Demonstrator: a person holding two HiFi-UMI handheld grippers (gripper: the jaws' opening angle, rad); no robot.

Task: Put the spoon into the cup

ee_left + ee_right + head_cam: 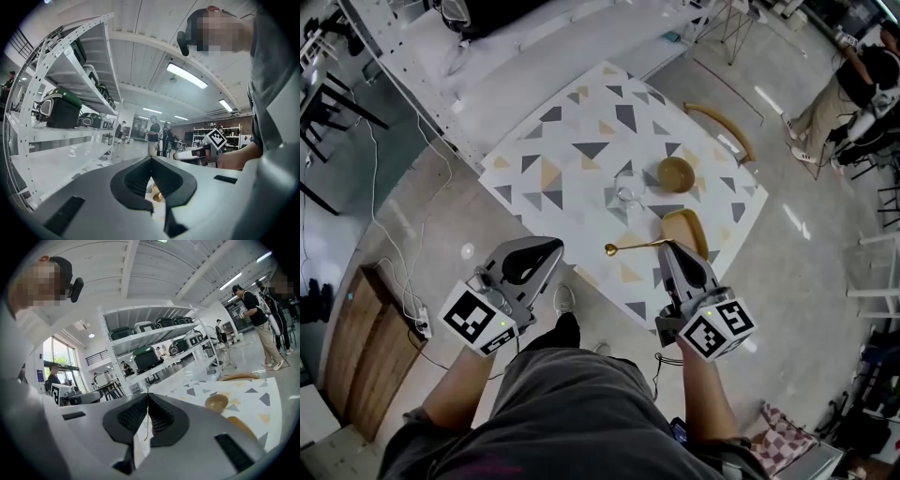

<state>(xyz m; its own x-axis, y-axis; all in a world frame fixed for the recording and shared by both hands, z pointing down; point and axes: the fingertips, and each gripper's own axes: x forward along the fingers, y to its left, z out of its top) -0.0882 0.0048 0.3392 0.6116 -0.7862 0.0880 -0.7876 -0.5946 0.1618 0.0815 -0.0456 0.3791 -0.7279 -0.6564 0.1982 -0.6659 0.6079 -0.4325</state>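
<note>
Workshop hall: metal shelving [154, 341] of equipment cases, ceiling strip lights [186, 76].

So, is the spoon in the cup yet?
Out. The spoon is pinched in the right gripper, held short of the glass cup on the table.

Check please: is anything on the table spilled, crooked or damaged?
Nothing stands out. The clear glass cup stands upright, the brown round bowl and tan oval plate sit level, and the gold metal spoon is simply held in the right tongs.
</note>
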